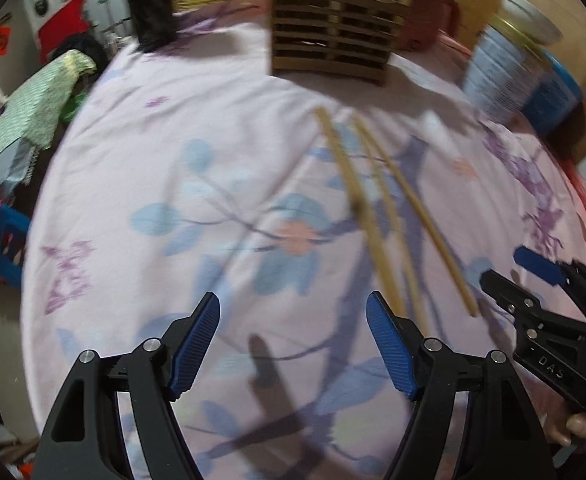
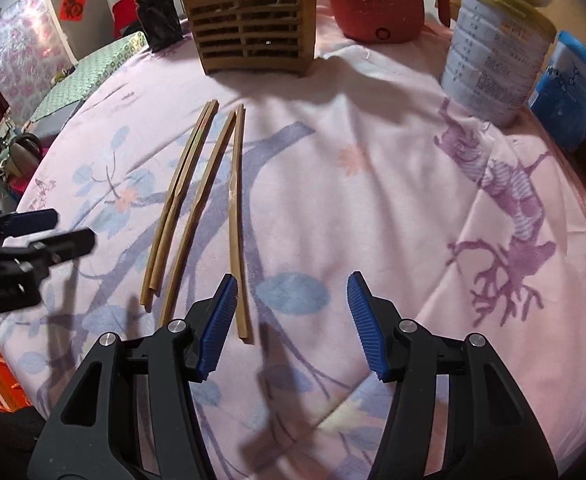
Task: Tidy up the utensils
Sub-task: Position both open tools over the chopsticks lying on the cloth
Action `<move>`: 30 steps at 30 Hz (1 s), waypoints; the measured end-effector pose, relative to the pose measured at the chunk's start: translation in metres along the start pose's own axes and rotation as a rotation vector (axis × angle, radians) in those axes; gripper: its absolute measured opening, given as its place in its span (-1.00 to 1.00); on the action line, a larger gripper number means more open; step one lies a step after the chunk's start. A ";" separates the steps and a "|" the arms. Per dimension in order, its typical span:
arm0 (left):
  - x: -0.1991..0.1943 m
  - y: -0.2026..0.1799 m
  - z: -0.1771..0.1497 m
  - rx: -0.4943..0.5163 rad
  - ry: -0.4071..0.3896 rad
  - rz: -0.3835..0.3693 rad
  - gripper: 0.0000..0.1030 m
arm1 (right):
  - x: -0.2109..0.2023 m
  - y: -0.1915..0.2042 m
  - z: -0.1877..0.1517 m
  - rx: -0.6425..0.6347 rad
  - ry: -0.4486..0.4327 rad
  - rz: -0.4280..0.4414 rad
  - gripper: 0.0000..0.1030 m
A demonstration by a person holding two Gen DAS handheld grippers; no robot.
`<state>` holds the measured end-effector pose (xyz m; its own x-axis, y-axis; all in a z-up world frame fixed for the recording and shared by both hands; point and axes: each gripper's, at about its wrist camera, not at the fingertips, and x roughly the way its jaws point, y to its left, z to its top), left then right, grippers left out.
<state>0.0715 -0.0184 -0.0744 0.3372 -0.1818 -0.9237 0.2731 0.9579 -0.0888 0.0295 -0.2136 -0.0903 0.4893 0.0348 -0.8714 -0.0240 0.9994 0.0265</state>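
The left tongs [image 1: 293,344] stand wide apart with nothing between their blue pads [image 1: 197,344], hovering over the pink flowered cloth [image 1: 165,152] that covers the table. The right tongs [image 2: 292,322] are likewise spread wide and hold nothing.

The wooden chopsticks [image 2: 197,200] lie loose on the cloth, just ahead and to the left of the right tongs; the near end of the rightmost stick lies just beside the right tongs' left pad [image 2: 219,324]. The two left sticks lie touching along their length, and the other two meet at their far ends and spread toward the near ends. Seen from the left wrist, the same chopsticks [image 1: 373,216] run ahead from the left tongs' right pad, blurred, and the right tongs [image 1: 533,276] show at the right edge beyond them.

Farther ahead of both tongs stands a slatted wooden utensil holder [image 2: 253,32] with sticks upright in its left compartment. Right of it sits a red pot [image 2: 377,4], then a pale tin [image 2: 493,64] and a blue container [image 2: 569,88]. A dark bottle [image 2: 153,8] stands left of the holder.
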 end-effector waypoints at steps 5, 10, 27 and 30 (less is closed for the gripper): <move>0.012 -0.012 -0.001 0.007 0.037 -0.052 0.45 | -0.003 -0.013 -0.002 0.023 0.007 -0.008 0.11; 0.022 -0.016 -0.004 0.006 0.076 -0.079 0.45 | -0.004 -0.021 -0.004 0.035 0.012 -0.013 0.11; 0.021 0.036 -0.008 -0.090 0.056 0.102 0.57 | -0.010 -0.015 -0.003 0.022 -0.011 0.002 0.11; 0.016 0.026 -0.011 -0.051 0.032 0.061 0.57 | -0.011 -0.013 -0.004 0.015 -0.010 -0.001 0.11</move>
<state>0.0738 0.0058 -0.0952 0.3228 -0.1164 -0.9393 0.2060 0.9773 -0.0503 0.0212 -0.2273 -0.0832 0.4978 0.0337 -0.8666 -0.0104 0.9994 0.0329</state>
